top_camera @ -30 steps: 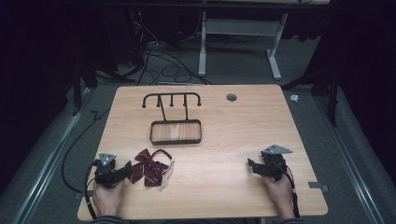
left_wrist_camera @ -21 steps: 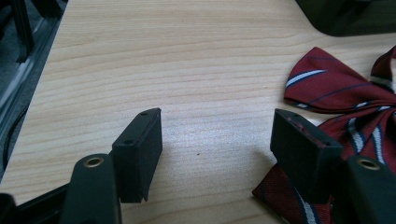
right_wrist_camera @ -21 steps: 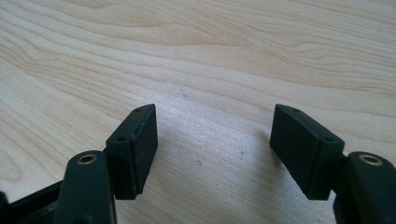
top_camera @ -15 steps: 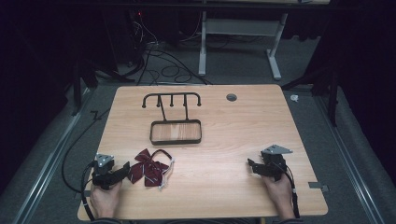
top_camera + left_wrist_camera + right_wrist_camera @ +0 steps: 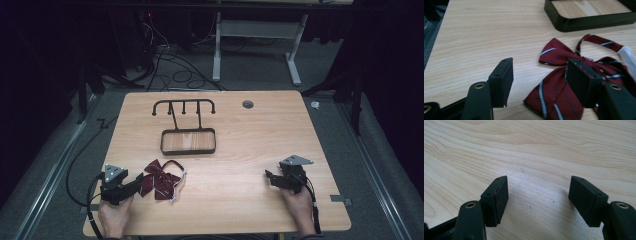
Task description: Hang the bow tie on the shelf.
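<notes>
A pale wood-grain table [image 5: 240, 150], smooth with a soft sheen, carries a dark red bow tie [image 5: 564, 82] of finely ribbed woven cloth, striped in navy and white, its neck strap [image 5: 599, 41] ending in a white fabric tab. Beyond it stands a rack [image 5: 188, 131] of black-coated metal, its base rim smooth and faintly glossy. The jaws of the left gripper [image 5: 541, 80] and right gripper [image 5: 539, 197] are matt black plastic, set with brass-coloured rivets.
</notes>
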{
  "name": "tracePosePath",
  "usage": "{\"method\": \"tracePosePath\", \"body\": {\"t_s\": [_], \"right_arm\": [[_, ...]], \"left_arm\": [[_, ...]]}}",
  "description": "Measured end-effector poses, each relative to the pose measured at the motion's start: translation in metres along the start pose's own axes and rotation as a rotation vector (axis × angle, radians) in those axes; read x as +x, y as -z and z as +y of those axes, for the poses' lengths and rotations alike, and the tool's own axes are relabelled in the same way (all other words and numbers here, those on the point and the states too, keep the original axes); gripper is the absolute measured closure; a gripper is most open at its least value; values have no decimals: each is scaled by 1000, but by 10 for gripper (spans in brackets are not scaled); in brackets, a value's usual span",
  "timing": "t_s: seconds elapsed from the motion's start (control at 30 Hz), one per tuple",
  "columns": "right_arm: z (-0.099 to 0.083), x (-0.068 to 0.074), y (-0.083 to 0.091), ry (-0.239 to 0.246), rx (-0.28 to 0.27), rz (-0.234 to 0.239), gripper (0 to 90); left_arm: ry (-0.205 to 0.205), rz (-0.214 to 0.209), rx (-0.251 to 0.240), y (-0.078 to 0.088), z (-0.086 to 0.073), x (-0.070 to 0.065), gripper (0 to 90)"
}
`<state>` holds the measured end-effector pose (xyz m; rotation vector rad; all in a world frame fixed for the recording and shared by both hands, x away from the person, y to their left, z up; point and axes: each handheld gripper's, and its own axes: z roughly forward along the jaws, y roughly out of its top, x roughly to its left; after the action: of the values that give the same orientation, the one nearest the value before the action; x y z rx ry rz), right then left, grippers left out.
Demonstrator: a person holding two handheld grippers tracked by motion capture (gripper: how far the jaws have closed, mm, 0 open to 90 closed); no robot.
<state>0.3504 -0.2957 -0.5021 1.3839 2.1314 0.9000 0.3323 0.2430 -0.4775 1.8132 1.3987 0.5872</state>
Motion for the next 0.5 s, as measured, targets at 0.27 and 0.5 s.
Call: {"method": "tracePosePath", "body": {"t_s": [0.27, 0.5], "right_arm": [[0, 0, 0, 0, 0, 0, 336], [0, 0, 0, -1, 1, 0, 336]], "left_arm": [[-25, -35, 0, 4, 3, -12, 397], [-35, -76, -4, 6, 8, -19, 421]]}}
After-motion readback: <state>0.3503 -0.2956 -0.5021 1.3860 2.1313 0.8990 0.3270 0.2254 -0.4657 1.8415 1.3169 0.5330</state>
